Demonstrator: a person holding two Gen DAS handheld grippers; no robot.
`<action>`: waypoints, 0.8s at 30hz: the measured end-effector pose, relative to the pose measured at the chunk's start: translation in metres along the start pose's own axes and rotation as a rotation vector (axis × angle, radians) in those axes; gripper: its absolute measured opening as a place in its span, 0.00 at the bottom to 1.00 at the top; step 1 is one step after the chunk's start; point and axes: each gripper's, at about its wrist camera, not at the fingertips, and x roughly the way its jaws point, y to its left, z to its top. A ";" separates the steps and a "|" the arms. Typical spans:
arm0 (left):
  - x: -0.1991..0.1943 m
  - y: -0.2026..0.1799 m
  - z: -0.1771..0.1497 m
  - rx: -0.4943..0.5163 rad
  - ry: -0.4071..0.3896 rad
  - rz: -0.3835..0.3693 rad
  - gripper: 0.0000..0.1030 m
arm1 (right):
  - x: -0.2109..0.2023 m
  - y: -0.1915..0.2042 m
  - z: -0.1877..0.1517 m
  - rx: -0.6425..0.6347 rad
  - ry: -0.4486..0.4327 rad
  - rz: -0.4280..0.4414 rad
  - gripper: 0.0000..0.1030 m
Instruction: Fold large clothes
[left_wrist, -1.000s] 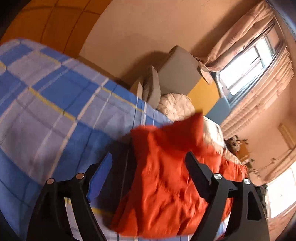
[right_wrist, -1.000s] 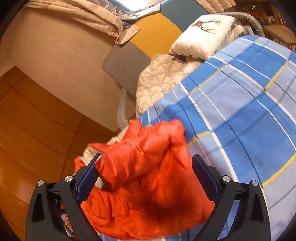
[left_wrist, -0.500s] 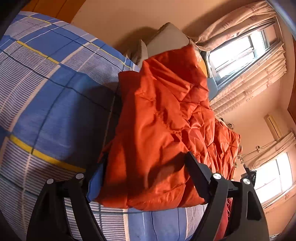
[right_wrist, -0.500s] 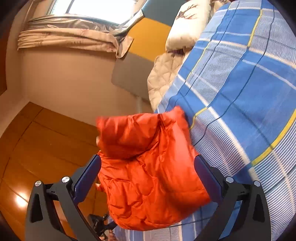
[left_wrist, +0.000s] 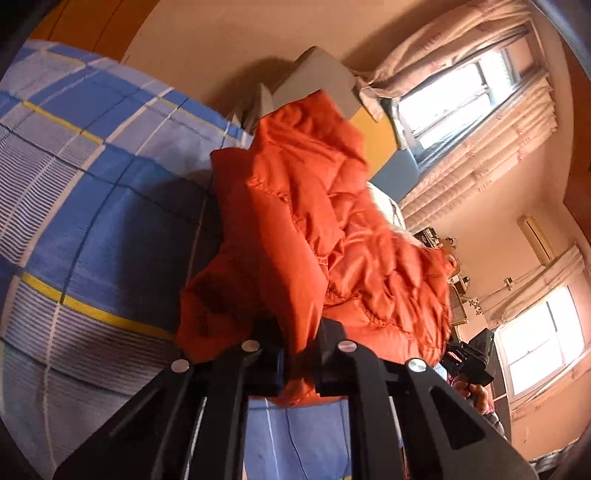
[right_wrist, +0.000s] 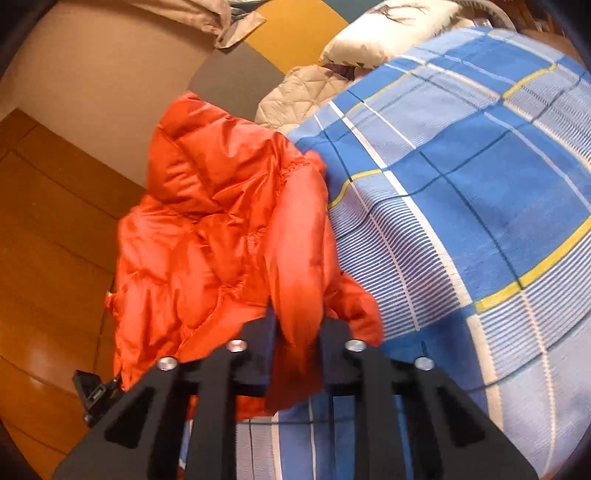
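Left gripper (left_wrist: 297, 354) pinched tight on orange jacket (left_wrist: 295, 229) edge. Right gripper (right_wrist: 297, 343) closing on another fold, fabric between pads; lift both evenly, keep hem taut over blue checked bedsheet (right_wrist: 461, 184)

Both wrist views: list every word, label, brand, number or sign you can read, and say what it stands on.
No readable text in either view.
Orange jacket: no label or brand shows.
Pillow: a dark printed figure, no words.
Checked blue bed cover: pattern only.
Cluttered shelf by the window: items too small and blurred to read.
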 end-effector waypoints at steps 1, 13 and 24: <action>-0.006 -0.003 -0.003 0.007 -0.003 -0.001 0.08 | -0.006 0.004 -0.003 -0.022 0.003 -0.006 0.13; -0.075 -0.018 -0.069 0.026 0.047 0.001 0.08 | -0.079 0.009 -0.063 -0.111 0.077 -0.028 0.13; -0.090 -0.036 -0.047 0.155 -0.032 0.168 0.68 | -0.074 0.051 -0.042 -0.298 -0.063 -0.214 0.80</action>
